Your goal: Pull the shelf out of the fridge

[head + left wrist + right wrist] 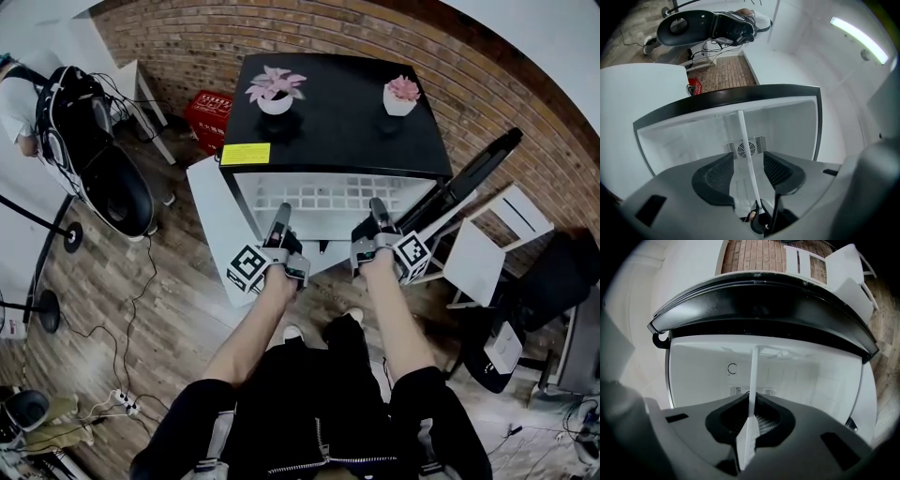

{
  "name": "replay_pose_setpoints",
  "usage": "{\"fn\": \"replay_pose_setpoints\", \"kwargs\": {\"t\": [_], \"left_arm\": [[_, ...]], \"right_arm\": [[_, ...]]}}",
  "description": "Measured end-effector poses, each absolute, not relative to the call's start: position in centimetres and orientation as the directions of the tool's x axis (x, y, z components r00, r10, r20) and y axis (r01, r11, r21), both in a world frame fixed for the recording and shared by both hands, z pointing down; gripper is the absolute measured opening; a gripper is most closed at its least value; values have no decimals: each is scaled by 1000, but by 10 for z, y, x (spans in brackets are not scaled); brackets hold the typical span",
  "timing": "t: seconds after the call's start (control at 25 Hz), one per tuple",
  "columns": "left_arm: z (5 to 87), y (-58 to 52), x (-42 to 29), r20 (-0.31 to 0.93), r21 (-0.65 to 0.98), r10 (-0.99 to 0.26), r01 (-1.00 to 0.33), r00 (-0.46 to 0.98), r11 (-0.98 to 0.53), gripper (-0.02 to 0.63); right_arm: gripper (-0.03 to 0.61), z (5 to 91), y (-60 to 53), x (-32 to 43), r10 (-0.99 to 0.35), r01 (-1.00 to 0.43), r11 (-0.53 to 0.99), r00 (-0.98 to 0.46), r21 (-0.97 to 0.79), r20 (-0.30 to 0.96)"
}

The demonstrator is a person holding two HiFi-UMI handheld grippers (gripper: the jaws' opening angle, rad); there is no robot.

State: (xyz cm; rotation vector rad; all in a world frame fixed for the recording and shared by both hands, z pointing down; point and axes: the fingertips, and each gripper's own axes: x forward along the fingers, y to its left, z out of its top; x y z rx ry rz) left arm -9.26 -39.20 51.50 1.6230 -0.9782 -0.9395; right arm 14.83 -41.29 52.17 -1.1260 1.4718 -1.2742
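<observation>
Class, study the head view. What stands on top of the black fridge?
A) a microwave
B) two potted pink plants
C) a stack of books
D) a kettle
B: two potted pink plants, one at the left and one at the right, stand on the black top of the fridge.

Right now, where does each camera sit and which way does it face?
Head view: on the person's head, looking steeply down at the fridge; forearms, legs, left gripper and right gripper show.
Left gripper view: on the left gripper, facing into the fridge; its fingers stand apart, the shelf edge between them.
Right gripper view: on the right gripper, facing into the fridge; its fingers pinch the shelf edge.
Shared: both gripper views see the shelf edge-on and the fridge's back wall.
</observation>
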Motion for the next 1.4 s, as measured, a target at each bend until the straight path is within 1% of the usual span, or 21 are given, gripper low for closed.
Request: {"fn": "replay_pose_setpoints", "kwargs": {"t": [0.24,0.44,0.52,0.6,0.64,0.72,0.96,1.4], "left_arm": [[512,-401,-93,-129,976,-924,-116,359,-182,174],[512,-403,-90,-121,977,-924,-121,363,-175,140],[513,-402,-88,-122,979,-923,-106,364,-171,116],[515,-399,-88,-122,984,-925,-79,359,-161,56],[516,-397,-88,-126,986,-926,-60,355,-157,46],[517,-394,-88,-134,987,-926,-36,354,-157,44],[518,-386,-87,-127,989,-919,-21,373,-146,41],[520,-375,-87,-119,990,-901,-24,417,-142,40]], "right_arm": [[31,522,-402,149,-974,-94,67,-221,-993,-45],[31,523,-393,149,-974,-87,70,-220,-994,-50],[31,523,-389,149,-974,-87,73,-220,-994,-52],[31,523,-385,149,-974,-89,73,-220,-993,-52],[31,524,-383,149,-974,-91,71,-219,-993,-50],[31,524,-379,150,-975,-94,70,-216,-993,-49],[31,526,-371,151,-979,-89,70,-198,-994,-51],[31,527,-358,150,-985,-92,63,-167,-994,-47]]}}
